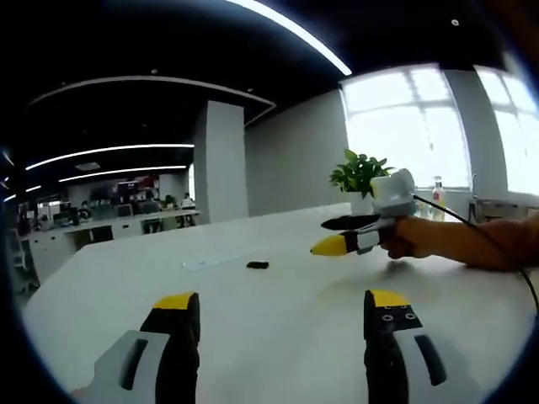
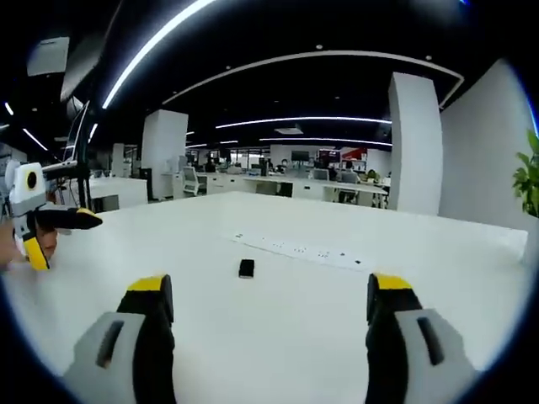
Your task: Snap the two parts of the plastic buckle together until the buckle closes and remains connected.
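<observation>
A small black buckle (image 1: 258, 265) lies on the white table (image 1: 278, 337), well ahead of my left gripper (image 1: 282, 305), which is open with nothing between its yellow-tipped jaws. In the right gripper view the same buckle (image 2: 246, 268) lies ahead and slightly left of centre, beyond my open right gripper (image 2: 268, 290). The right gripper (image 1: 347, 234) also shows in the left gripper view, held by a hand at the right, jaws apart. The left gripper (image 2: 61, 237) shows at the left edge of the right gripper view, jaws apart too.
A white power strip (image 2: 307, 248) lies on the table behind the buckle. A potted plant (image 1: 360, 178) stands at the table's far edge by bright windows. A cable (image 1: 493, 244) trails from the right gripper. Desks with seated people are far off.
</observation>
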`<action>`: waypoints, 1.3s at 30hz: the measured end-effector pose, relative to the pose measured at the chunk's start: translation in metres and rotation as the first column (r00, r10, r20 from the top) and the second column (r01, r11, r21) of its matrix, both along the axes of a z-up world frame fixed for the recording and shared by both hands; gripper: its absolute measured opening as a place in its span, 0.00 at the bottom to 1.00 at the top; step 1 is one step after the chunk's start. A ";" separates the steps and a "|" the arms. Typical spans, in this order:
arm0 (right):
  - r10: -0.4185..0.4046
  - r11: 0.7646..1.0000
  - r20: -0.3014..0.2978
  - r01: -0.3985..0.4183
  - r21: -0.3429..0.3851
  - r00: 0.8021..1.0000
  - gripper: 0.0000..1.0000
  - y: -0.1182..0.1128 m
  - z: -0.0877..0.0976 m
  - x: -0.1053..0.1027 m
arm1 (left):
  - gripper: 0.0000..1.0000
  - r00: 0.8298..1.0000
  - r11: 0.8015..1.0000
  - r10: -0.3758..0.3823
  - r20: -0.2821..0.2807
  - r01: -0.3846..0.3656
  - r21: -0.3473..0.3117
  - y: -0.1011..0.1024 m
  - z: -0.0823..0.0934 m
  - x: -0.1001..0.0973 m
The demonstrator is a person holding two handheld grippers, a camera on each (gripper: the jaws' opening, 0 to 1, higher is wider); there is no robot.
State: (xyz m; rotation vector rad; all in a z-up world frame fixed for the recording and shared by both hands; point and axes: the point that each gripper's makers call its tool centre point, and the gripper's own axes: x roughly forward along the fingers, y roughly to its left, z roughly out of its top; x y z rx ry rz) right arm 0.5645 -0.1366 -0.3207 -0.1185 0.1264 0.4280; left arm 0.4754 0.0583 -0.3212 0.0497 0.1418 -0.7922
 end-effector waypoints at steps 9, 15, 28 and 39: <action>0.028 0.999 -0.003 -0.028 -0.021 1.000 1.00 0.003 0.000 -0.017 | 0.78 0.999 0.992 0.048 -0.018 -0.050 -0.113 0.013 0.013 0.007; 0.052 0.998 0.015 -0.052 -0.021 0.999 1.00 0.009 0.009 -0.036 | 0.68 0.999 0.997 0.042 0.019 -0.041 -0.058 0.012 0.009 0.003; 0.083 0.996 0.022 -0.082 -0.023 0.996 1.00 0.017 0.012 -0.057 | 0.60 0.998 0.999 0.053 0.014 -0.053 -0.007 0.016 0.002 0.001; 0.092 0.995 0.032 -0.091 -0.031 0.995 1.00 0.022 0.013 -0.074 | 0.52 1.000 1.000 0.017 0.017 -0.017 -0.003 0.012 0.002 -0.003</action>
